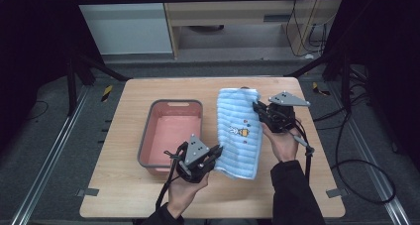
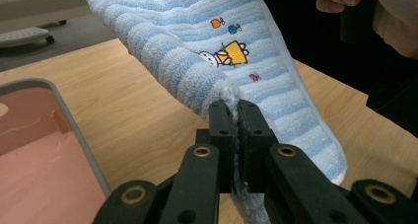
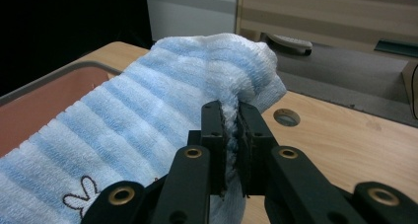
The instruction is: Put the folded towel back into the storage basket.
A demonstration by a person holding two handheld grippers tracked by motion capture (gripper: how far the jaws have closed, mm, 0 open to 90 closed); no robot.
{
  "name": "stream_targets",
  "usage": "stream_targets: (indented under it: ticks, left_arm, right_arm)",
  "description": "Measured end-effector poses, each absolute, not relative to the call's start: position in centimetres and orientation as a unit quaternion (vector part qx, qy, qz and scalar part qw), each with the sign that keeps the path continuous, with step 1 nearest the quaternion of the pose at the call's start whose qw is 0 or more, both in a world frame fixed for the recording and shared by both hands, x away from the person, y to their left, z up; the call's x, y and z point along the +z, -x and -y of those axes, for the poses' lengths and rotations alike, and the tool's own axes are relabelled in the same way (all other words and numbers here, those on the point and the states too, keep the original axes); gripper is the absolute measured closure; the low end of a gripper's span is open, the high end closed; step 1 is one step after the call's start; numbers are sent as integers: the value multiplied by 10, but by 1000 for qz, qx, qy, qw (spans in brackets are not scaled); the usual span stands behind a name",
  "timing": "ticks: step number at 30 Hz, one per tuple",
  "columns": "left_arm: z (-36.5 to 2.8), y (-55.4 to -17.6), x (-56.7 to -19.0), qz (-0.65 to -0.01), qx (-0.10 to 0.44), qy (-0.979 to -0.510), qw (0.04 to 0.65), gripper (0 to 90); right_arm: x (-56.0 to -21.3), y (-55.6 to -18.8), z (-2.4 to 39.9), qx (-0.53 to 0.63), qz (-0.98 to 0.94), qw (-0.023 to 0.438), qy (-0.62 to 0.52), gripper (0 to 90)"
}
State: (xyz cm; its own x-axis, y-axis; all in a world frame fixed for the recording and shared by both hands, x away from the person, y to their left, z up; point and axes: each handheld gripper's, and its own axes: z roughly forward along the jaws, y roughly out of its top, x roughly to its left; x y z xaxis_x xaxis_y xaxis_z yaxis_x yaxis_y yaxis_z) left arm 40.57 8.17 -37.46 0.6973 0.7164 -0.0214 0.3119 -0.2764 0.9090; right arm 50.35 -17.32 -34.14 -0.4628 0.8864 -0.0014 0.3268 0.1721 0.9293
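Left tool [image 2: 235, 110] clamped on striped towel [image 2: 207, 41], right tool [image 3: 231, 113] clamped likewise, high view adds pink bin [image 1: 171, 136]

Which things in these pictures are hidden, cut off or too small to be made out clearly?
- Towel embroidery: too small in the high view; the rabbit is cut by the bottom edge in the right gripper view.
- Pink basin: its near rim is hidden by the left gripper in the high view.
- Tabletop under the towel: covered.
- Right gripper: its fingertips are too small there.
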Motion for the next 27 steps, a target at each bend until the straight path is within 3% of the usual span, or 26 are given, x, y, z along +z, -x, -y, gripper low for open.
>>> stream_targets:
  ticks: [27]
  left_arm:
    - [-141, -416, -345, -354, 225, -742, 522, 860]
  right_arm:
    - [-304, -525, 111, 489, -717, 296, -399, 835]
